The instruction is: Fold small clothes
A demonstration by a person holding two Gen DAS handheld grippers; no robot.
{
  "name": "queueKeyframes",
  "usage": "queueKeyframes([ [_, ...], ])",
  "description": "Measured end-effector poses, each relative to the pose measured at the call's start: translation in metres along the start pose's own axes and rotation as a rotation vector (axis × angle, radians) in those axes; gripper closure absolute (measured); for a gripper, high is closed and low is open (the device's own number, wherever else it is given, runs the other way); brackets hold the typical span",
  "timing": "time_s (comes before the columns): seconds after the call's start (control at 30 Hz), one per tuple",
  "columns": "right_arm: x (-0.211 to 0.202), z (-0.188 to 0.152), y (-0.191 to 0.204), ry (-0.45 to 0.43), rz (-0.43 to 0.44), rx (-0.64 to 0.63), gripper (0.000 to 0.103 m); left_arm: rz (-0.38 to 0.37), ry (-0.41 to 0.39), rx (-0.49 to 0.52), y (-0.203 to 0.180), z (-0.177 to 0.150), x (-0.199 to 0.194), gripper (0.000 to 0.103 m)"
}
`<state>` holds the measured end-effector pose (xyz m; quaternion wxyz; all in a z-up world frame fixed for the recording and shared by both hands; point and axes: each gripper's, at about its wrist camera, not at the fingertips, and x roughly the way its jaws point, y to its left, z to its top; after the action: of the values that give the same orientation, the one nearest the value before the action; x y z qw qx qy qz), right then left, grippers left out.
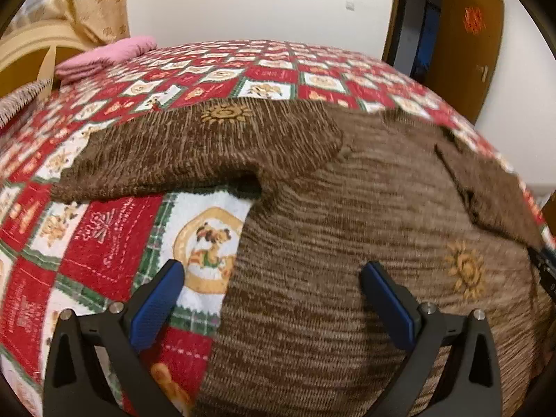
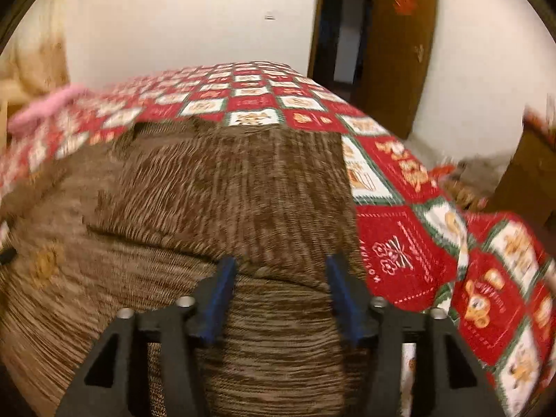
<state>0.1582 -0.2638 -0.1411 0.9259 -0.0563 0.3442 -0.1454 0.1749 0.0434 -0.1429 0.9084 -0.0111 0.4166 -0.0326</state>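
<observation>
Sweater (image 1: 347,208) lay flat on the quilt (image 1: 114,229), its unfolded sleeve (image 1: 194,153) stretching off toward the left gripper (image 1: 271,278) — nearer than the right gripper (image 2: 281,264) — both wide open, holding nothing.

place: home bedroom | evidence: bed under a red patchwork quilt (image 1: 114,229); curved headboard (image 1: 27,52) far left; curtain (image 1: 93,3); wooden door (image 1: 465,45) open far right
</observation>
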Motion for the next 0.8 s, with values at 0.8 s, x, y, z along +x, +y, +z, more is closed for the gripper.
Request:
queueKeyframes([
  [0.8, -0.003, -0.007, 0.001, -0.032, 0.03, -0.006, 0.03, 0.118, -0.054, -0.596, 0.167, 0.07, 0.053, 0.036],
])
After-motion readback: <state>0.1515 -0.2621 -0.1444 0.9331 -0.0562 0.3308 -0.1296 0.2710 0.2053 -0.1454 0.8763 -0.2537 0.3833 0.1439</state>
